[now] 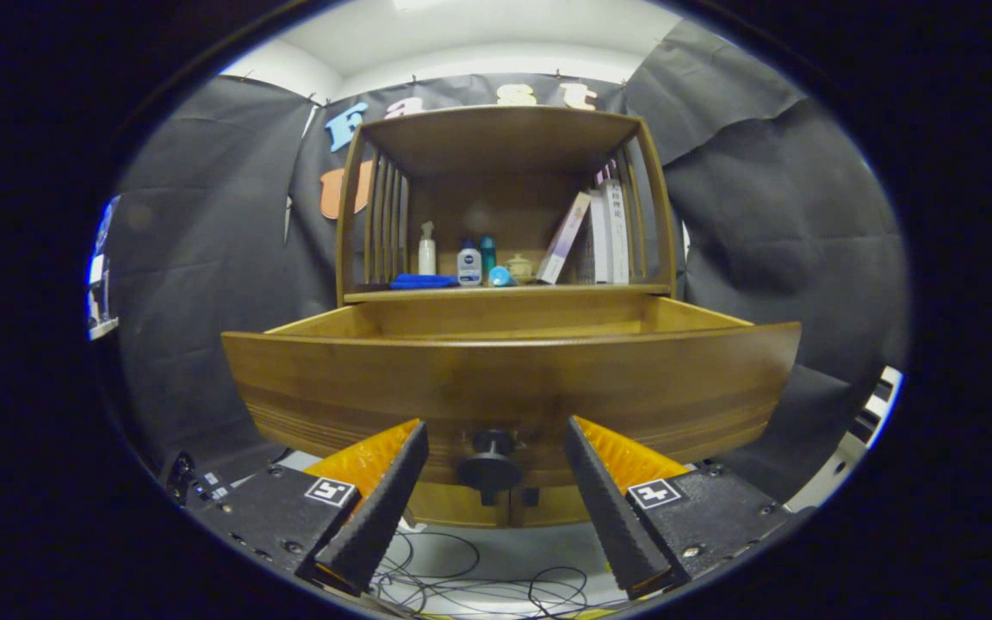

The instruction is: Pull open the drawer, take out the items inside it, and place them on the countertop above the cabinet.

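The drawer (509, 379) is of brown wood with a curved front, and it stands pulled out from the cabinet (505, 172), straight ahead of the gripper (496, 435) at twelve o'clock. A dark round knob (490, 469) sits low on the middle of its front. The knob lies between the two fingers (384, 491), a little beyond their tips, and neither finger touches it. The fingers are spread wide and hold nothing.

From this low angle the inside of the drawer is hidden behind its front; I see the upper part of the inner walls, so I cannot tell what lies inside. The part of the cabinet below the drawer is cut off by the fingers.

Above the drawer, at twelve o'clock, is the countertop (582, 290) with an open shelf over it. On it stand a blue cloth (423, 282), a white spray bottle (427, 250), a small white bottle (468, 264), a teal bottle (488, 252) and a small pale pot (519, 267). At one o'clock some books (608, 232) stand, one leaning to the right against the others. Thin cables (470, 585) lie on the pale floor at six o'clock, under the fingers.
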A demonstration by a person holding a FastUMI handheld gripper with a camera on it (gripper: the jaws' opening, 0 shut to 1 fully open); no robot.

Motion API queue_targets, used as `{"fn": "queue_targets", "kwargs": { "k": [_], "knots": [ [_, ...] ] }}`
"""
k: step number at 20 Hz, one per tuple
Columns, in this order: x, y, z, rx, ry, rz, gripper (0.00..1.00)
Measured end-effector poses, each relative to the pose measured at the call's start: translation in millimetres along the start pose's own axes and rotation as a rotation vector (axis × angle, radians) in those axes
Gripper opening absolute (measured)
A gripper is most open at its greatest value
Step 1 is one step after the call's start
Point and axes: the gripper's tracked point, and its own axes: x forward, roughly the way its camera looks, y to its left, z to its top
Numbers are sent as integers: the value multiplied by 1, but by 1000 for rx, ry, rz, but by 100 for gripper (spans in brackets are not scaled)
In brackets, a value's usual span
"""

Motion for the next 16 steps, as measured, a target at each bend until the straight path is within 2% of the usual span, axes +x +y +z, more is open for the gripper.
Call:
{"fn": "queue_targets", "kwargs": {
  "k": [8,9,16],
  "knots": [
    [24,2,-7,56,4,-56,100],
    [22,3,-5,55,-9,-57,96],
    [45,-4,3,58,-8,-16,97]
  ]
}}
